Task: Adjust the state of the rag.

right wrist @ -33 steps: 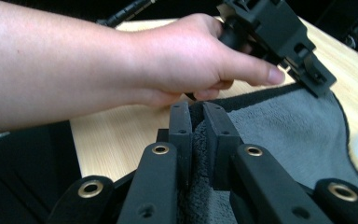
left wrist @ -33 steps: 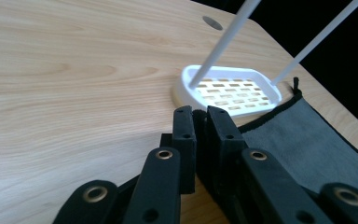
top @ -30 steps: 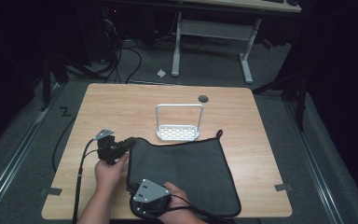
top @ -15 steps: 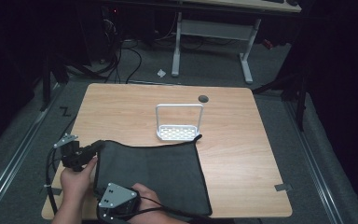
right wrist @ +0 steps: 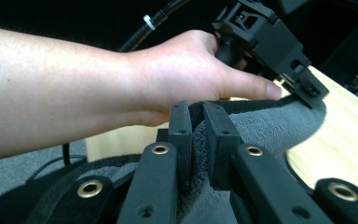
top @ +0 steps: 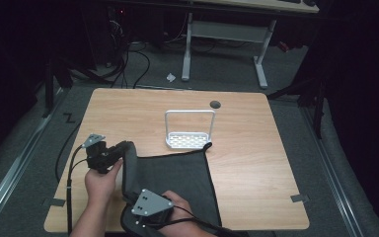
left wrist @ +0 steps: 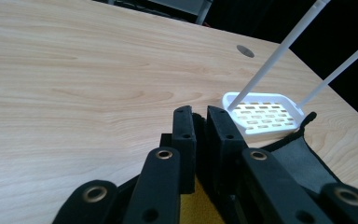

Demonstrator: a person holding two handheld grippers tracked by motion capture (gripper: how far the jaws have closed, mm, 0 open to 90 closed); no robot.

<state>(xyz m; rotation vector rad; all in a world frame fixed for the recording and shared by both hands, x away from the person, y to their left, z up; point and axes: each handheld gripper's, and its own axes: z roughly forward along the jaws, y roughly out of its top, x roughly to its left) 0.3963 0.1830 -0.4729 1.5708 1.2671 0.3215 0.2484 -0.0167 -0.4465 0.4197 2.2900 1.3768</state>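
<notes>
The wooden table (top: pixel 256 163) carried a dark grey towel (top: pixel 177 177) on its near half, spread flat toward the right while its left edge was lifted off the surface and folded over. Just behind the towel's far corner stood a white perforated rack (top: pixel 190 140) with an upright wire handle; the corner touched its base. The left gripper (top: pixel 121 148) was at the raised far-left part of the towel, its jaws clamped on the cloth edge (left wrist: pixel 196 122). The right gripper (right wrist: pixel 196 109), near the table's front edge, was pinching the towel's near edge, with the grey pile squeezed between both jaws.
</notes>
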